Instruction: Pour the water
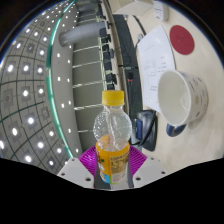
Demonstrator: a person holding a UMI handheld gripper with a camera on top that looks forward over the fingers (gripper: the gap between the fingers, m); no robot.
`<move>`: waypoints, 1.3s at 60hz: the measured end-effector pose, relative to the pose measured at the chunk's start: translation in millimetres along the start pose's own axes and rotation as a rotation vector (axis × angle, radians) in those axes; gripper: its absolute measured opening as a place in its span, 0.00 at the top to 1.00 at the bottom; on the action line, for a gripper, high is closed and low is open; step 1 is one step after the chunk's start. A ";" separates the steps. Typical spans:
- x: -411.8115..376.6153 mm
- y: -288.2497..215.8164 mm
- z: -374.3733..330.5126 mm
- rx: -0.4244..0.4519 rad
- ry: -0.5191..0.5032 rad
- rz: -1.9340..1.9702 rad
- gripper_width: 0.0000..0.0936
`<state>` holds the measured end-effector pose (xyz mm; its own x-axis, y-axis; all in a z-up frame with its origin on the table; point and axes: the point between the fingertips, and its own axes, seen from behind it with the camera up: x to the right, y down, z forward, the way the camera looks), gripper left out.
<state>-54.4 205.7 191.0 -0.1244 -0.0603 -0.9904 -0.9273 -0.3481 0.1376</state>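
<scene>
— Bottle (113, 140) first: where did it sit against the jaws?

— Right between them. It was a clear plastic one with a yellow cap, orange-yellow liquid in the lower part and a printed label around the middle. The magenta pads (90, 157) showed at either side of its lower body, touching it as far as could be seen.

— So the gripper (112, 165) was closed on it?

— Both fingers pressed against its sides, yes; no gap was visible at either pad. The bottle stood about upright in the hold, cap up, with its base hidden low between the fingers.

— And what lay beyond it?

— A white cup (181, 97), just ahead and to the right, tilted in the view so that its open mouth faced the camera. Its inside looked pale; whether anything was in it could not be told. It was apart from the bottle, not touching it.

— Anything around the cup?

— A sheet of white paper (152, 48) lay behind it on the light table (88, 70), and a red round disc (184, 40) sat further back. A dark object (146, 127) lay just beside the bottle, between it and the cup; what it was could not be told
</scene>
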 end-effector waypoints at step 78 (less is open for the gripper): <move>92.5 -264.8 -106.2 0.092 0.678 -1.524 0.08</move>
<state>217.1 192.9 64.3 0.9930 -0.1162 -0.0205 -0.0673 -0.4144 -0.9076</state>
